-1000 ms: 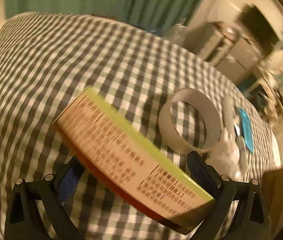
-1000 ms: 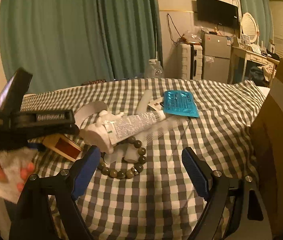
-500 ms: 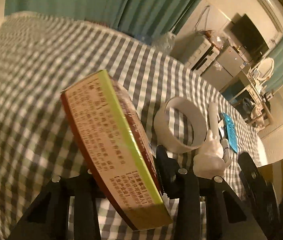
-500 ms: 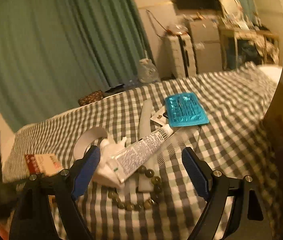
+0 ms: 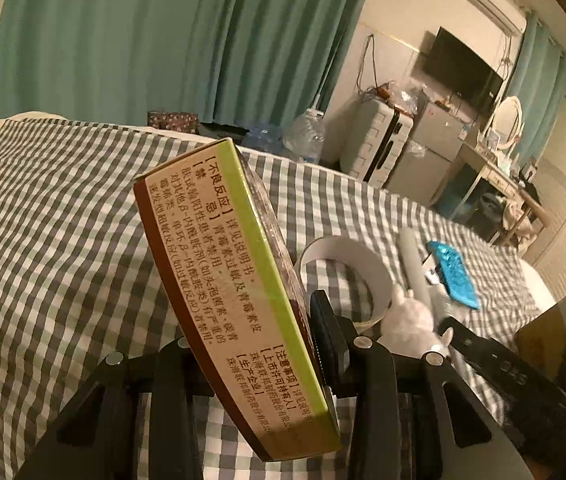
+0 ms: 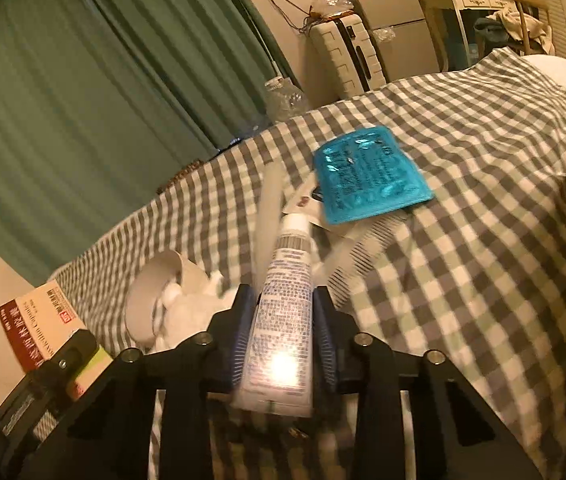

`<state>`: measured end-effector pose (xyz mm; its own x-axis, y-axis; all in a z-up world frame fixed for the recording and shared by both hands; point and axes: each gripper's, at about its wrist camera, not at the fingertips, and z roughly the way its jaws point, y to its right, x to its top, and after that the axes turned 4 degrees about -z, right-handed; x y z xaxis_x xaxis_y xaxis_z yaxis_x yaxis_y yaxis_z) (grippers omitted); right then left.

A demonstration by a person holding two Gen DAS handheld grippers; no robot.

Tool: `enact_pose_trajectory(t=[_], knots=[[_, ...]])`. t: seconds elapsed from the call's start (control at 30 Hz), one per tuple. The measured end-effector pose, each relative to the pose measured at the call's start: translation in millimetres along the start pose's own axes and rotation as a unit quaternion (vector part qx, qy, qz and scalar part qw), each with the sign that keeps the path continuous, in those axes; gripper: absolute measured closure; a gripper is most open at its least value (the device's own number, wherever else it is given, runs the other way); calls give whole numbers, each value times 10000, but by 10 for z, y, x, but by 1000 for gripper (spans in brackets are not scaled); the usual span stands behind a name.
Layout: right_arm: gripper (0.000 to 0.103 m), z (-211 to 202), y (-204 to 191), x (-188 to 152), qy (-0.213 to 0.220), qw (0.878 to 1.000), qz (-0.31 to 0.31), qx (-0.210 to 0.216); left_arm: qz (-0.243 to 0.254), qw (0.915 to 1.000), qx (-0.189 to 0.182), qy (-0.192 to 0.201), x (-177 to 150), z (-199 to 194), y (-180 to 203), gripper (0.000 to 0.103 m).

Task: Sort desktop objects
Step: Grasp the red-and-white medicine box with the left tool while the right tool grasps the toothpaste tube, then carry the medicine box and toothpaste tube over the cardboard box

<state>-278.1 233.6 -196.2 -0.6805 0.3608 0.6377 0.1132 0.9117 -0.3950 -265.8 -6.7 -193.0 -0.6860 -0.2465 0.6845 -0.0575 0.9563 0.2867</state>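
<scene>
Tilted medicine box, white tube aloft

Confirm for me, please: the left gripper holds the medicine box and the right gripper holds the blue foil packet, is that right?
Not quite. The left gripper does hold the medicine box, but the right gripper, its jaws closing, has the white tube between them. The blue foil packet lies on the checked cloth, as the right wrist view shows.
</scene>
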Motion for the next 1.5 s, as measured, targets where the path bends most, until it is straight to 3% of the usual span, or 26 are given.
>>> enact_pose_trajectory(t=[0.2,0.37,0.47,0.57,0.67,0.87,1.07,1.3,1.5], knots=[[75,-206,-47,-146,-324,9978,-437,-372,319,9976,153,-593,-105,44,216,66],[75,-511,-234,-437,-621,9780,-1644,-1122,768,9955,236,-507,-169,-293,472,66],[75,-724,-134,-664,-911,9764,-1570,-1173,907,9942,333,-462,-203,-533,586,66],[75,-808,-72,-908,-1438,9675,-1650,-1270,797,9947,410,-497,-296,-833,582,66],[75,-814,-122,-1103,-1548,9544,-2124,-1415,464,9967,243,-622,-318,-1147,518,66],[75,-808,-72,-1096,-1243,9631,-2028,-1259,620,9958,493,-467,-344,-1771,443,66],[75,-1300,-252,-953,-638,9759,-1883,-899,743,9947,592,-392,-392,-2044,507,65],[75,-2032,-374,-874,-92,9867,-1590,-335,905,9943,288,-488,-390,-2198,858,65],[75,-2642,-215,-653,345,9889,-1384,-405,1314,9900,-230,-453,-375,-2299,1475,65]])
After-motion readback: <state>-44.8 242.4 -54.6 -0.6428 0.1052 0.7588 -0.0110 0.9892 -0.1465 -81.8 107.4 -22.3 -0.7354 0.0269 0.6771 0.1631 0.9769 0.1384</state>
